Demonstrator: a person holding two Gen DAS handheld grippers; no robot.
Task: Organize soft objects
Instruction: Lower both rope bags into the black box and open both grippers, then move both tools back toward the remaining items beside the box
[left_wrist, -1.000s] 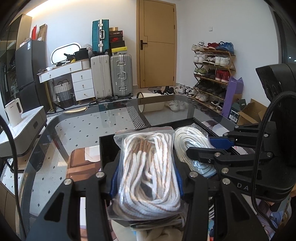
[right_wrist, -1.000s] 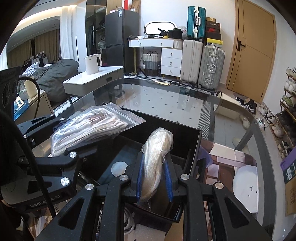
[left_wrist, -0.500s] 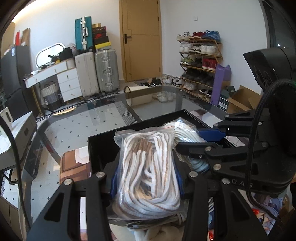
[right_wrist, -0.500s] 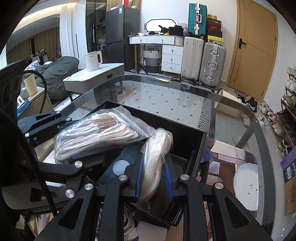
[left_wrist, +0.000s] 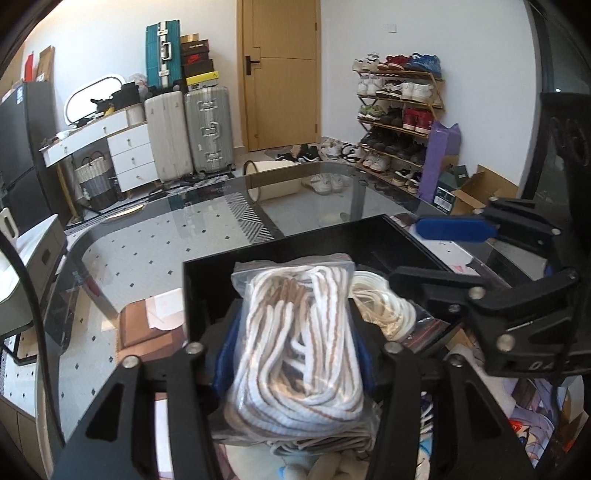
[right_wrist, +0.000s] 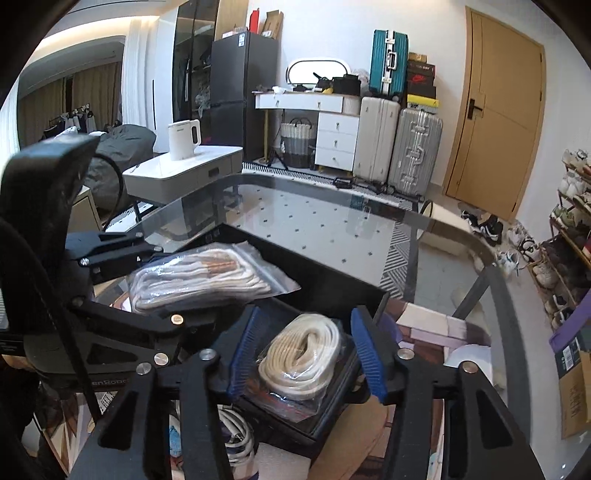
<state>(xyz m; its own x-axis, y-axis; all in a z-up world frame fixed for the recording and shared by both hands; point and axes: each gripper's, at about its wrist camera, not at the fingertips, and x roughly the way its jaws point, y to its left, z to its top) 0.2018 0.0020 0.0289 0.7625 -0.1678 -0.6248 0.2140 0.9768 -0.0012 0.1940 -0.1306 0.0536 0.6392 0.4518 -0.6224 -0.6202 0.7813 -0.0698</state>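
A black tray (right_wrist: 325, 275) sits at the glass table's (right_wrist: 332, 221) near edge; suitcases (right_wrist: 397, 142) line the far wall. The left gripper (left_wrist: 295, 354), opening, still pinches a bagged striped rope (left_wrist: 299, 339); the right gripper's (right_wrist: 306, 350) opening jaws stand clear of the white rope bag (right_wrist: 303, 354).

both hand-held tools are built of matte black plastic links, joined by round silver screws. the left gripper (left_wrist: 293, 354) and the right gripper (right_wrist: 308, 349) are each fitted with ribbed blue pads (right_wrist: 365, 352) on the inner finger faces. a black cable (right_wrist: 110, 177) is looped beside one body — white lettering, partly cut off, is printed on the housings.
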